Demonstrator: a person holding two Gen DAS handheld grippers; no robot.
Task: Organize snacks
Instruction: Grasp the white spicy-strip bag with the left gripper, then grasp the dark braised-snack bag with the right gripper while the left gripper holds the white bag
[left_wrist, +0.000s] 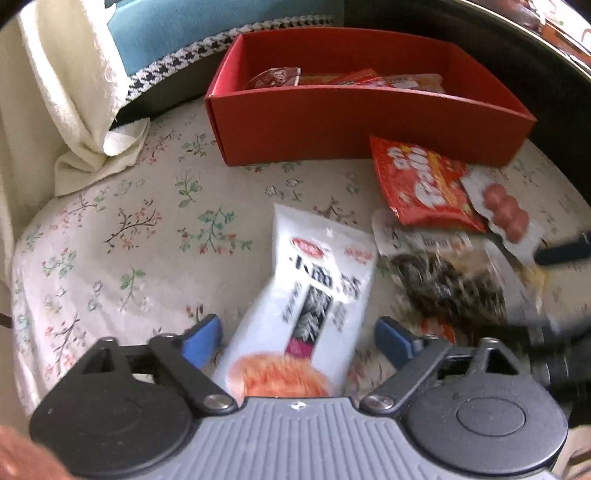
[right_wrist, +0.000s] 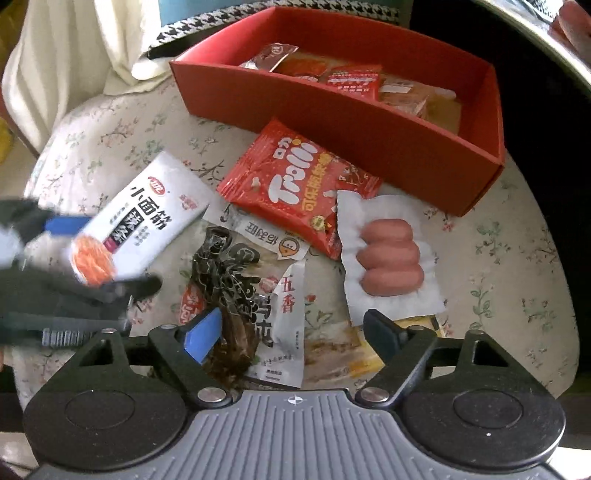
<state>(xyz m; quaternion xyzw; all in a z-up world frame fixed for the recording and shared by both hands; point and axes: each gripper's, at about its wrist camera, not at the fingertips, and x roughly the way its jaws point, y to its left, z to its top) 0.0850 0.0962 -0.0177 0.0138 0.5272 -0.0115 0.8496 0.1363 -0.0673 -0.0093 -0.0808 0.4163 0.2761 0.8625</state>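
My left gripper (left_wrist: 295, 341) stands with its blue-padded jaws wide, straddling the lower end of a white plastic snack packet printed with black characters and an orange picture (left_wrist: 314, 295); the pads sit to either side of it and I cannot see them pressing on it. My right gripper (right_wrist: 295, 332) is likewise spread wide, holding nothing, poised over a clear-and-white packet of dark marinated meat with black calligraphy (right_wrist: 240, 306), one blue pad just at its left edge. Stock on the floral-print cloth of the tabletop (left_wrist: 129, 229): the white packet at the left of the loose pile; a red foil Trolli sweet bag (right_wrist: 295, 184) lying just in front of the box; a white vacuum pack of three pink sausages (right_wrist: 391, 254) overlapping the red bag's right corner; the dark meat packet below these, with a small white sachet bearing an orange round face (right_wrist: 266, 236) tucked between it and the red bag; a yellowish packet (right_wrist: 343, 354) partly hidden near my right gripper. A red rectangular cardboard box (left_wrist: 332, 122) at the far side holds several red and orange wrapped snacks (right_wrist: 351, 79). A cream cloth (left_wrist: 74, 92) hangs at far left.
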